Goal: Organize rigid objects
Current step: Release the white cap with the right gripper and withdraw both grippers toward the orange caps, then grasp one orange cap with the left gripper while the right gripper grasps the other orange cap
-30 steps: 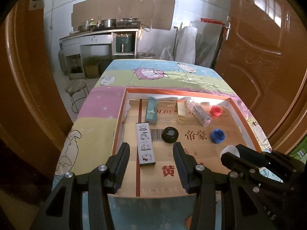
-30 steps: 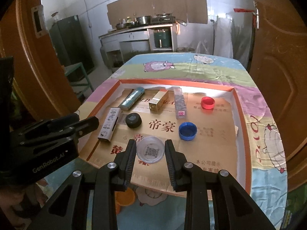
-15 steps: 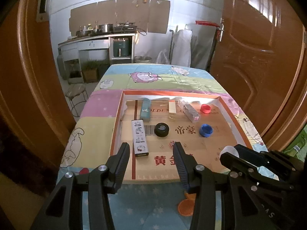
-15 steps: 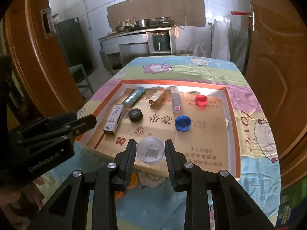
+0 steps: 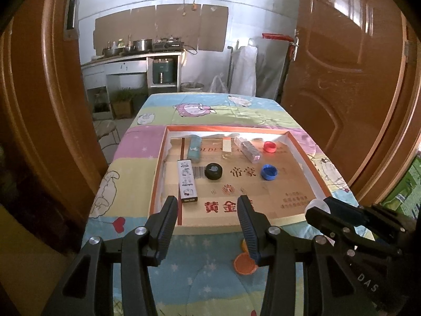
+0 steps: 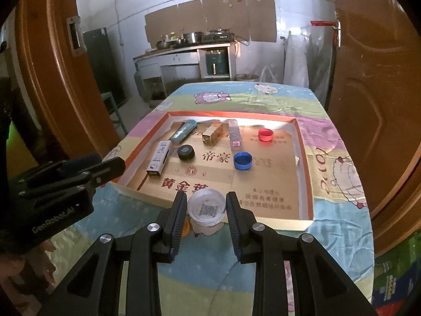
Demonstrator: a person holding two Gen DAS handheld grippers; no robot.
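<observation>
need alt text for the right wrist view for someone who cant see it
The right tongs are shut on a clear round lid, held above the near edge of a shallow cardboard tray. The tray holds blue, red and black caps and several small boxes, on a cartoon-print tablecloth.

A table (image 5: 136, 181) under a cartoon-print cloth (image 6: 339, 163) stretches ahead of both grippers. A shallow orange-rimmed tray (image 5: 158, 173) lies on it just beyond the fingertips. An orange lid (image 5: 243, 263) rests on the cloth beside the left gripper's right finger.
</observation>
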